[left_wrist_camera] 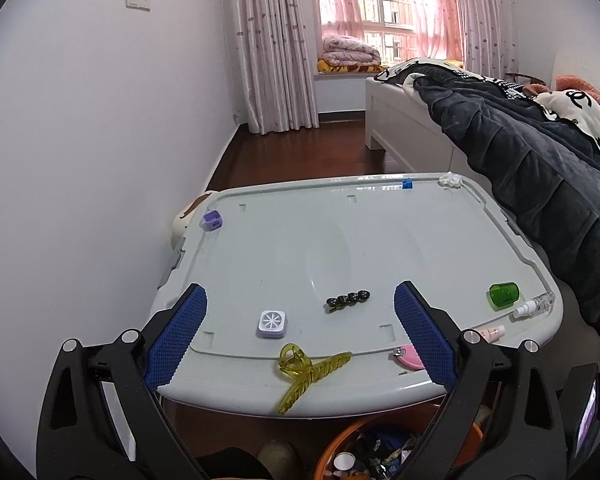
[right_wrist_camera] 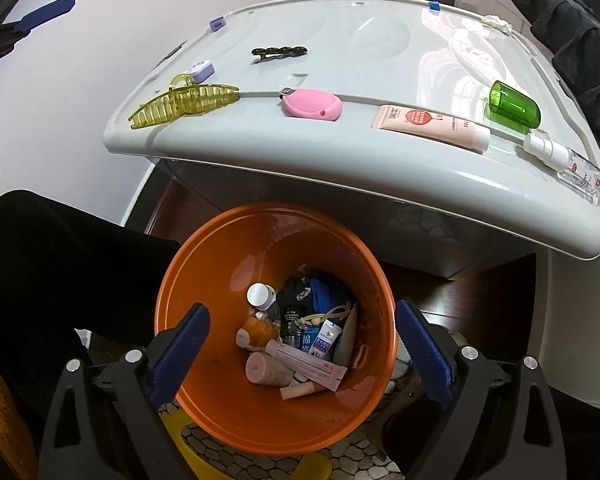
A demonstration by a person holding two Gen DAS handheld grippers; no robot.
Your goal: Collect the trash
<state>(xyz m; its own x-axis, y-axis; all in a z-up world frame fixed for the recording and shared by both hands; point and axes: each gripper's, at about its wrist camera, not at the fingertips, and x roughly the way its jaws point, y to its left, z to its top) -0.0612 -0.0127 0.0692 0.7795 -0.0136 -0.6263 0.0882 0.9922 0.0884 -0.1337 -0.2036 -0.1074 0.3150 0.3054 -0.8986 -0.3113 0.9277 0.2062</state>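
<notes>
An orange trash bin [right_wrist_camera: 204, 368] stands on the floor below the grey box lid [right_wrist_camera: 340, 168], with tubes, bottles and wrappers inside. My right gripper [right_wrist_camera: 302, 320] is open and empty, right above the bin's mouth. My left gripper [left_wrist_camera: 300, 304] is open and empty, above the near part of the lid [left_wrist_camera: 300, 240]. On the lid lie a crumpled white tissue [left_wrist_camera: 451, 179] at the far right corner, a pink tube [right_wrist_camera: 432, 125], a small spray bottle [right_wrist_camera: 560, 158], a green cap [right_wrist_camera: 514, 105], a pink case [right_wrist_camera: 312, 105] and a yellow hair claw [right_wrist_camera: 184, 102].
Also on the lid: a black hair clip [left_wrist_camera: 347, 301], a white-lilac square box [left_wrist_camera: 273, 323], a purple sharpener [left_wrist_camera: 212, 220], a blue block [left_wrist_camera: 407, 183]. A bed with a dark quilt [left_wrist_camera: 520, 152] is at the right, a white wall at the left. The person's dark-trousered leg [right_wrist_camera: 60, 260] is beside the bin.
</notes>
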